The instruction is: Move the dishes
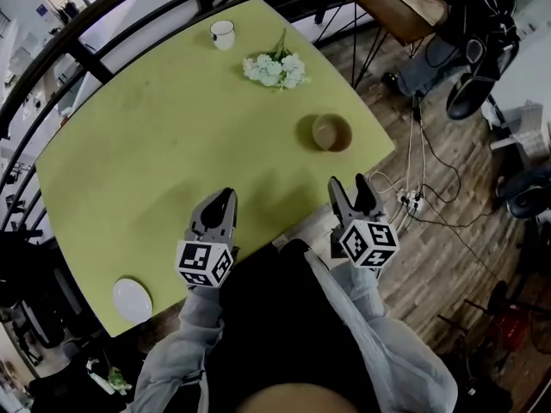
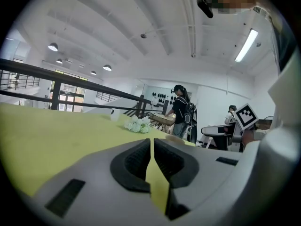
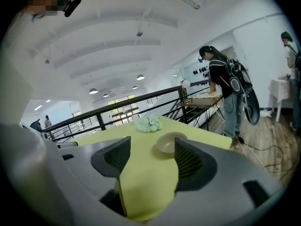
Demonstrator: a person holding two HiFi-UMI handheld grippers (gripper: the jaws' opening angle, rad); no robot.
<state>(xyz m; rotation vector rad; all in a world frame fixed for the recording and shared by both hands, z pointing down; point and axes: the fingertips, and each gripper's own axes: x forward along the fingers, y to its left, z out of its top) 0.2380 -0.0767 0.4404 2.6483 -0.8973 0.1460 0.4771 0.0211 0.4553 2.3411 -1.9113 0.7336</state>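
Note:
A tan bowl (image 1: 331, 132) stands near the right edge of the green table (image 1: 155, 144), and it shows ahead between the jaws in the right gripper view (image 3: 170, 141). A white plate (image 1: 132, 299) lies at the table's near left corner. A white mug (image 1: 222, 33) stands at the far edge. My left gripper (image 1: 225, 198) hovers over the near edge, shut with nothing in it (image 2: 151, 142). My right gripper (image 1: 351, 186) is open and empty (image 3: 152, 147), a short way in front of the bowl.
White flowers (image 1: 275, 69) lie between the mug and the bowl. A black railing (image 1: 103, 24) runs behind the table. Right of the table are a wooden floor with cables (image 1: 422, 196), a desk and a person with a backpack (image 3: 225, 79).

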